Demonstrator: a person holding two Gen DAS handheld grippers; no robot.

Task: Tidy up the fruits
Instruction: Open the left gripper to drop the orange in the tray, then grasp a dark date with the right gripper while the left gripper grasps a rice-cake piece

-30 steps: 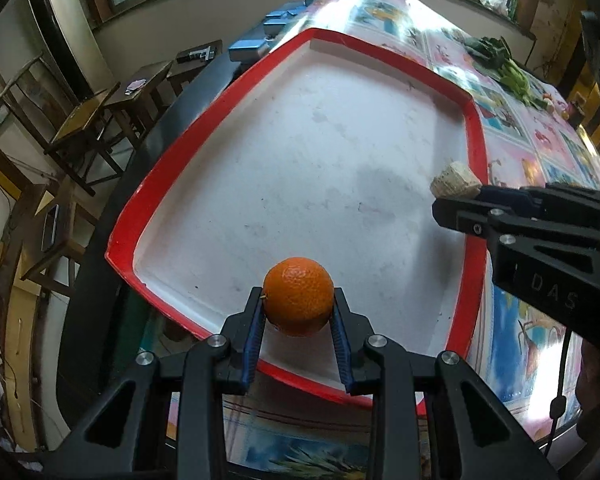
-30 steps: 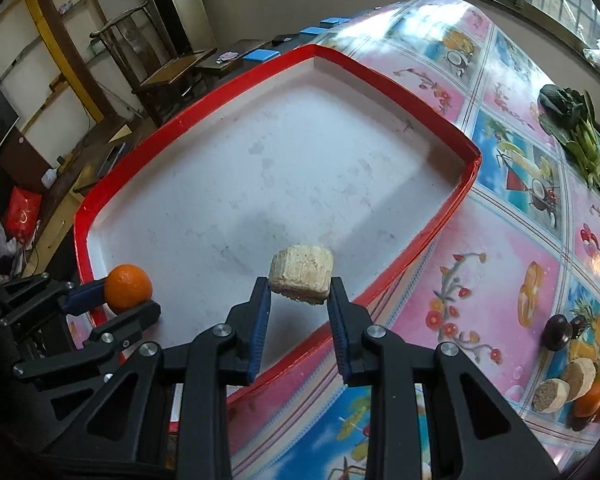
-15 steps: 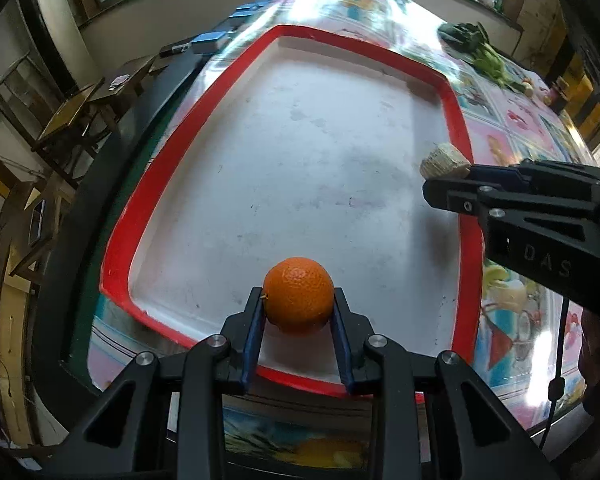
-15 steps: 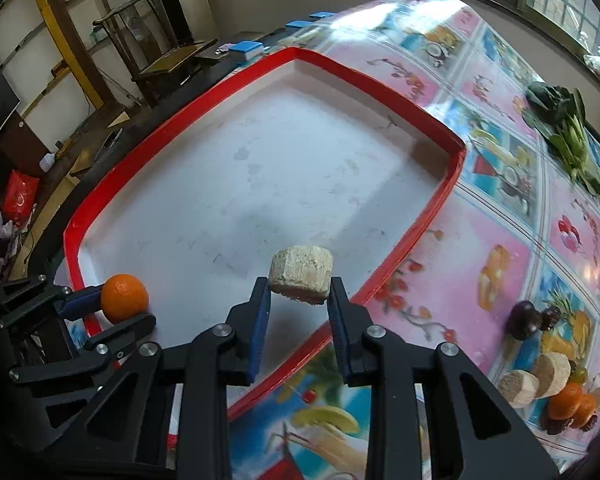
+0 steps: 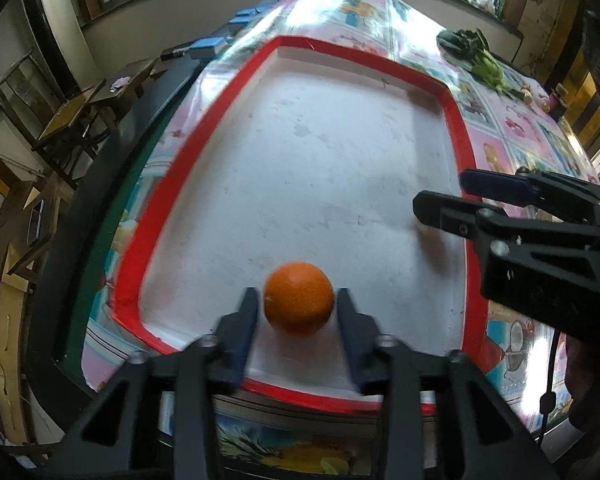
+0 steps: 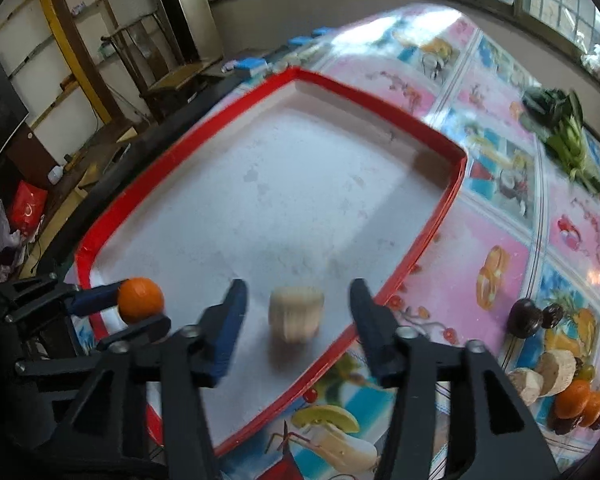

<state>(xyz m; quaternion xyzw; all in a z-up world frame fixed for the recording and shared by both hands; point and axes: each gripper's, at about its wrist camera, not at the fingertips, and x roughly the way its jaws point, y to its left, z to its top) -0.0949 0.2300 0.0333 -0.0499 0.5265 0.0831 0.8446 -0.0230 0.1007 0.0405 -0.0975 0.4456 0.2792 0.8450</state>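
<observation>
Left wrist view shows the left gripper (image 5: 297, 312) with fingers spread, the orange (image 5: 299, 297) sitting between them on the red-rimmed tray (image 5: 151, 216), apparently just set down there for sorting; right wrist view shows the right gripper (image 6: 297, 316) likewise parted wide, the pale ridged fruit piece (image 6: 296, 313) resting free between its fingers; remaining fruits (image 6: 556, 376) wait on the tabletop (image 6: 500, 216), well right of those fingers.
</observation>
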